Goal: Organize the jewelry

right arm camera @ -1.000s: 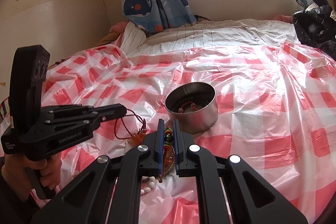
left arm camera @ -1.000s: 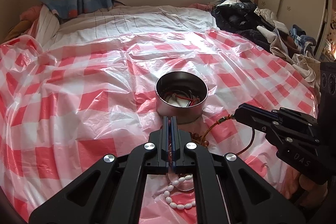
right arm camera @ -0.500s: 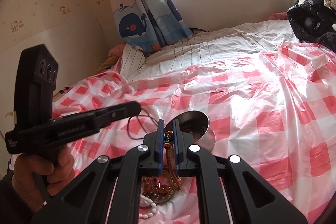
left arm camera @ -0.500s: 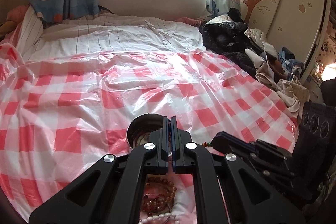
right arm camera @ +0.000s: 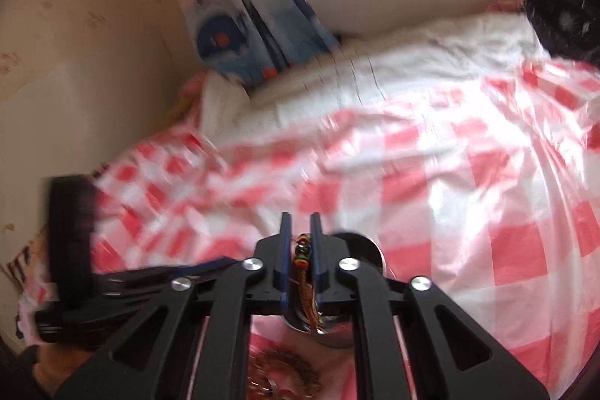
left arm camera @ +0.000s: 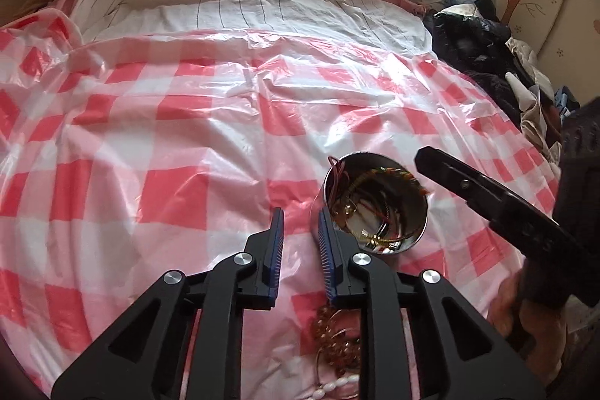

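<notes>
Since half a second ago, the left gripper has been opened; its blue-padded jaws now stand apart and empty over the red-checked plastic sheet, just left of the steel tin where corded jewelry is heaped. A brown bead bracelet and white bead strand lie on the sheet below it. To the right, the right gripper is clamped on a multicolored beaded cord above the tin. Release is judged best only once the cord hangs fully inside the rim.
</notes>
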